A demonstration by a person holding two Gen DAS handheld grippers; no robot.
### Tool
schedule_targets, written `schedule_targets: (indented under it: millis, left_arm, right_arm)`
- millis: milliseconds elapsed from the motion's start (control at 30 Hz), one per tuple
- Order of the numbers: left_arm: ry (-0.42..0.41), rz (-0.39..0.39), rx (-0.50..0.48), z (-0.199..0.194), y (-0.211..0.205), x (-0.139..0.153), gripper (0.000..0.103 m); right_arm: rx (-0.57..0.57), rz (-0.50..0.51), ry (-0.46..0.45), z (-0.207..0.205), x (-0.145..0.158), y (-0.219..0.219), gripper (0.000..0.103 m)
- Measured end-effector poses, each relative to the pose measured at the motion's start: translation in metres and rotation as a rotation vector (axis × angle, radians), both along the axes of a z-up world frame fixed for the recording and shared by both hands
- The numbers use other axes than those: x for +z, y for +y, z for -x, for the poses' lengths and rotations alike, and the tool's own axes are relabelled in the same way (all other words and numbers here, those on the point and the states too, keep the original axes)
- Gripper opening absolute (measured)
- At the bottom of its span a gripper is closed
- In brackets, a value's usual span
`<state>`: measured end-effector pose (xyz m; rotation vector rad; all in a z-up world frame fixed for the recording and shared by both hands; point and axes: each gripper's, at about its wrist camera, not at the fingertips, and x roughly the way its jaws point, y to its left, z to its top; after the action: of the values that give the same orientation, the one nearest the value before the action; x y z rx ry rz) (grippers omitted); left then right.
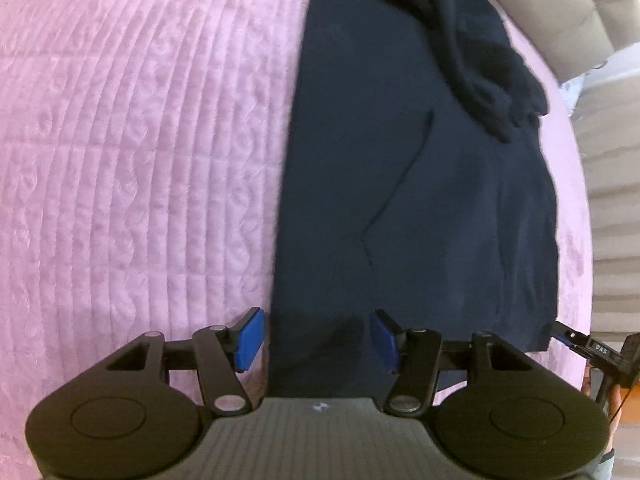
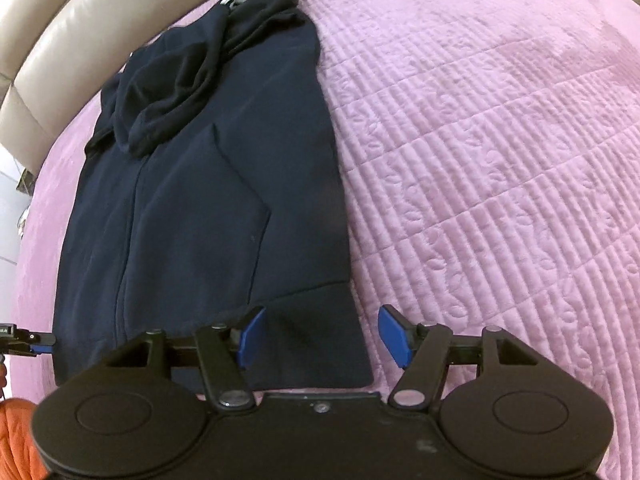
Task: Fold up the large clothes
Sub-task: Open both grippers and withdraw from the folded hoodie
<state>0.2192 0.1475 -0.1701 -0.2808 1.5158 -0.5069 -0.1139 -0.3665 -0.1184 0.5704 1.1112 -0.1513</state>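
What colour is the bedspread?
Pink bedspread, quilted in ribbed lines; clearest in the right wrist view.

Light was soft, even, fairly bright in both views; no glare. Faint shadows fell under the blue pads [image 1: 251,340] onto the pink quilt [image 1: 120,180]. Navy garment [image 2: 208,208] read v. dark, folds barely visible. Slight motion blur along its edges. Strong fisheye bending at frame edges, corners blacked out.
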Motion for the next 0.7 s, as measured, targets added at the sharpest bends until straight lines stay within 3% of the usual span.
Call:
schedule_targets:
  millis: [67, 700]
  left_arm:
    - [0.031, -0.010, -0.011, -0.002, -0.001, -0.005, 0.061]
    - [0.055, -0.011, -0.061, 0.002, -0.021, -0.017, 0.068]
  right_arm:
    - [0.005, 0.023, 0.008, -0.003, -0.002, 0.003, 0.075]
    - [0.047, 0.034, -0.001, -0.005, -0.007, 0.012, 0.078]
